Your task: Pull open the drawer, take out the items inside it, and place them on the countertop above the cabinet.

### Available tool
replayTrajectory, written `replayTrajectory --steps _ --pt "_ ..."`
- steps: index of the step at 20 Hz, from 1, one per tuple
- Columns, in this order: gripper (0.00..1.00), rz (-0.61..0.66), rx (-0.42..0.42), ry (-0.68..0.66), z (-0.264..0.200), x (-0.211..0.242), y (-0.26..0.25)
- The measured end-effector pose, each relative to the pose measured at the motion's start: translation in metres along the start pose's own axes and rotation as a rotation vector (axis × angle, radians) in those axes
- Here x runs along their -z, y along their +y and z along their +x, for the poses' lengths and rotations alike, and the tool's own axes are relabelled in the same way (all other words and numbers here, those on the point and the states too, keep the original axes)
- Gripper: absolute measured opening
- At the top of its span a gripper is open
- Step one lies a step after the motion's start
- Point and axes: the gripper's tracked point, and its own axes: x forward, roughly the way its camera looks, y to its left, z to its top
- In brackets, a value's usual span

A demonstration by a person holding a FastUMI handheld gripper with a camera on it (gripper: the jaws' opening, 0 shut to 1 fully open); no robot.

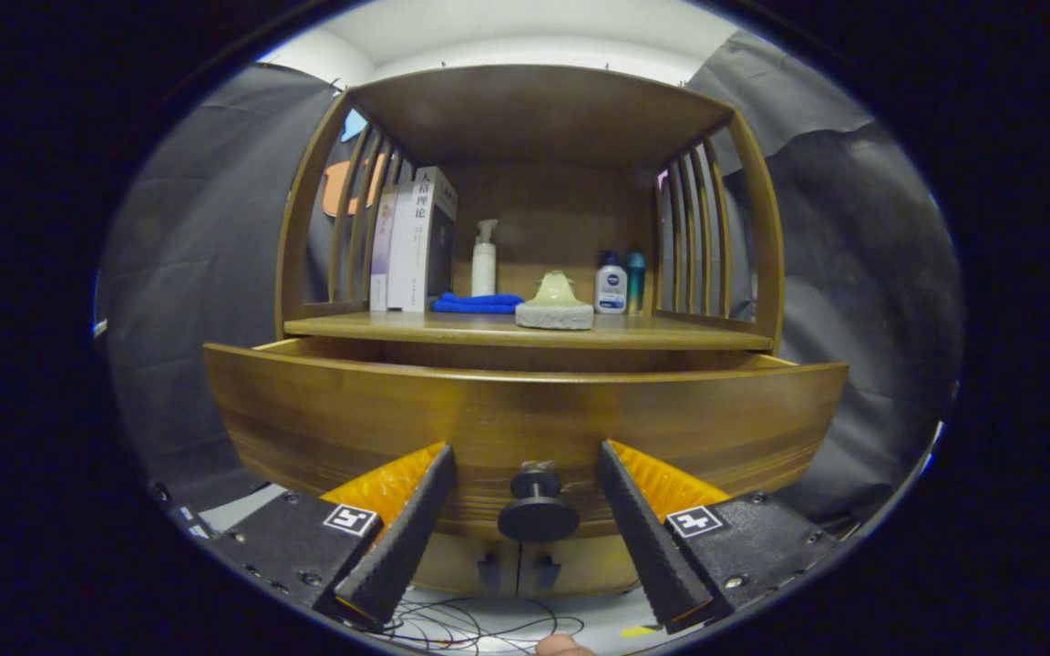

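Note:
The wooden cabinet's drawer (324, 415) stands pulled out, and its curved front sits forward of the countertop (671, 333). The drawer front hides whatever lies inside. Its black round knob (538, 512) lies between my two fingers, with a gap on each side. My gripper (525, 451) is open, its black ridged fingers (406, 528) touching neither the knob nor the wood.
On the countertop stand books (416, 241), a white pump bottle (484, 260), a folded blue cloth (478, 303), a pale green piece on a grey stone base (554, 305), and two small bottles (621, 284). Slatted sides and a top shelf (534, 109) enclose this space. Cables (470, 629) lie on the floor below.

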Motion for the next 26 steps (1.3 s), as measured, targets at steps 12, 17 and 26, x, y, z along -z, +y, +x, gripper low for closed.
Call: replayTrajectory --steps 12,17,26 --pt "1.00 0.010 0.005 0.012 0.040 -0.007 0.003" --pt "1.00 0.008 0.008 0.023 0.053 -0.010 0.004" --pt "1.00 0.001 0.011 0.026 0.077 -0.015 0.002"
